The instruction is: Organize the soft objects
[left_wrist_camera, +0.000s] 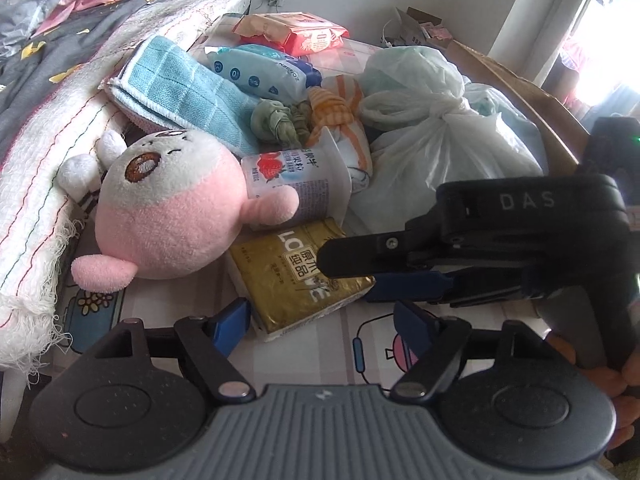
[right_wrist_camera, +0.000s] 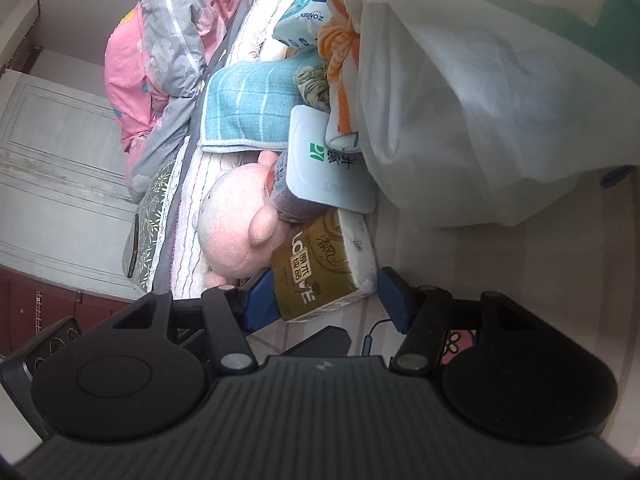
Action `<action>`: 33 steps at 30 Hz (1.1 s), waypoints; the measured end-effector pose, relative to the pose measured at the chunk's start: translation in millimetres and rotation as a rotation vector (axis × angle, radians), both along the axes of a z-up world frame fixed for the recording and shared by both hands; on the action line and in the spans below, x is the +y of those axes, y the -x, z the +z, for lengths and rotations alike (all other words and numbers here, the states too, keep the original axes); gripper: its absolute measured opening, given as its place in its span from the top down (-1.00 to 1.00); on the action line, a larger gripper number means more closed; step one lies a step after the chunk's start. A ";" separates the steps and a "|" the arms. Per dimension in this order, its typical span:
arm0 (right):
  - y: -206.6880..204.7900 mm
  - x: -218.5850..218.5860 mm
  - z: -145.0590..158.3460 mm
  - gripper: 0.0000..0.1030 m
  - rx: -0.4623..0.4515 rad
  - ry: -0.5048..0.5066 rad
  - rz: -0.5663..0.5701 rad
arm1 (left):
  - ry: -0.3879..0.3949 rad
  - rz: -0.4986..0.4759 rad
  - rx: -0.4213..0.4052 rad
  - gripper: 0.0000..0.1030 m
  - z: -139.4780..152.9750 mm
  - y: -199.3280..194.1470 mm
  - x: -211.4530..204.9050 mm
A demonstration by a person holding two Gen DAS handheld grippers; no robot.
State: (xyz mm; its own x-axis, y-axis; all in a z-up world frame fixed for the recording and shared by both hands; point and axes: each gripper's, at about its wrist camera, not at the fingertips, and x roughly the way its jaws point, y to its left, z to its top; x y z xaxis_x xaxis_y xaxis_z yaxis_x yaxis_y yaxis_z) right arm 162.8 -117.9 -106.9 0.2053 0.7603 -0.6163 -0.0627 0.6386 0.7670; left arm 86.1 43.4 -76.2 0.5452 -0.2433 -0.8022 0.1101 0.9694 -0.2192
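Left gripper low centre of left wrist view, jaws apart w/ nothing pinched; near corner of the gold tissue pack sits in the gap, blue pads not pressing it. Right gripper low centre of right wrist view, roughly half open, straddling the same tissue pack; left pad looks right up against the pack, right pad has a sliver of gap, so can't tell if it's actually gripped. In left wrist view the right gripper comes in from the right edge, black finger lying over the pack.

Pack lies flat on cartoon-print worktop, centre frame. Pink-white plush toy just left of it, touching, lying on its side against the bed's fringed blanket. Yogurt cup tipped over behind pack, leaning on plush. Teal towel upper left, knotted plastic bags upper right.
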 end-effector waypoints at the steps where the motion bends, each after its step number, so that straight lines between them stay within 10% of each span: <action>1: 0.2 0.9 0.6 -0.12 -0.001 0.003 0.001 | 0.003 -0.002 0.000 -0.54 0.0 0.6 0.0; 33: 25.6 -20.7 42.9 -0.14 -0.133 0.130 -0.031 | 0.036 -0.030 -0.124 -0.54 37.8 35.8 11.4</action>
